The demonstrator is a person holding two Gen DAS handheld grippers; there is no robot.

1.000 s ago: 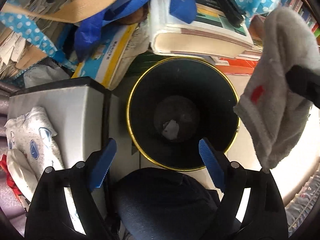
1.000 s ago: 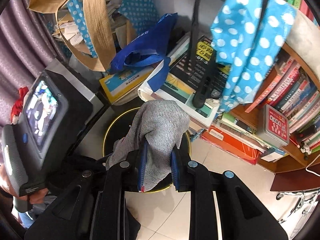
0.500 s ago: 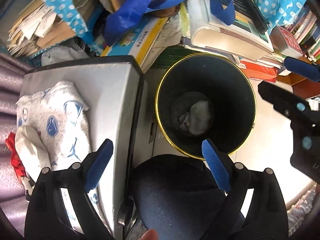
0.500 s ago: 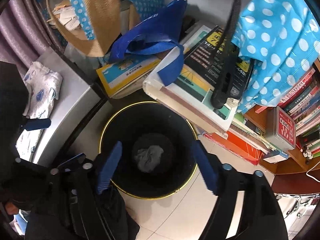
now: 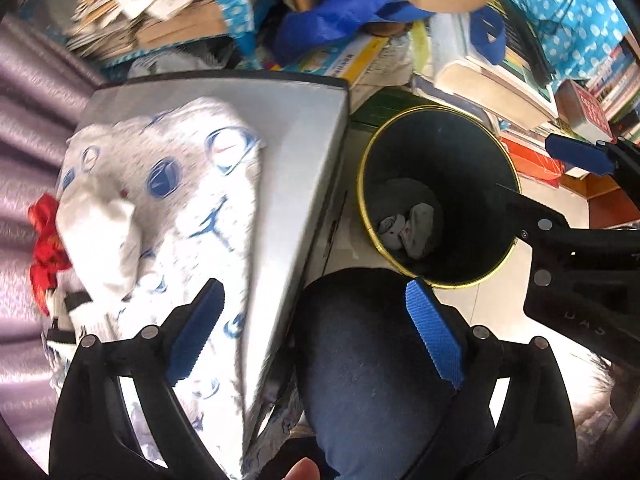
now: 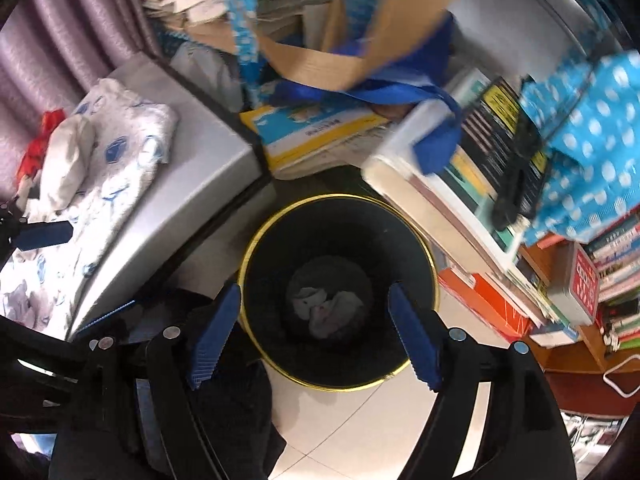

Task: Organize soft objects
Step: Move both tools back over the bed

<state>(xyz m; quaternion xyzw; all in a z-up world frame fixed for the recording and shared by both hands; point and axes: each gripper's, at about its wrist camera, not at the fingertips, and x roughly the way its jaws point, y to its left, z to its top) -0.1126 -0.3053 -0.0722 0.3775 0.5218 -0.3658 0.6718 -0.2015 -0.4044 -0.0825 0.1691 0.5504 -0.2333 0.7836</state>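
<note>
Black bin w/ gold rim stands on tiled floor, taken as ref. point. Inside, at bottom: two crumpled grey-white cloths lying touching each other. Right gripper sits directly above bin mouth, fingers spread wide, nothing between them. Left gripper is left of bin, fingers also spread, empty, over person's dark-clad knee. Grey surface just left of bin carries white cloth w/ blue print; a plain white cloth lies on top of it, red item at its far side, type unclear. Book stacks and blue bag crowd behind and right of bin.
</note>
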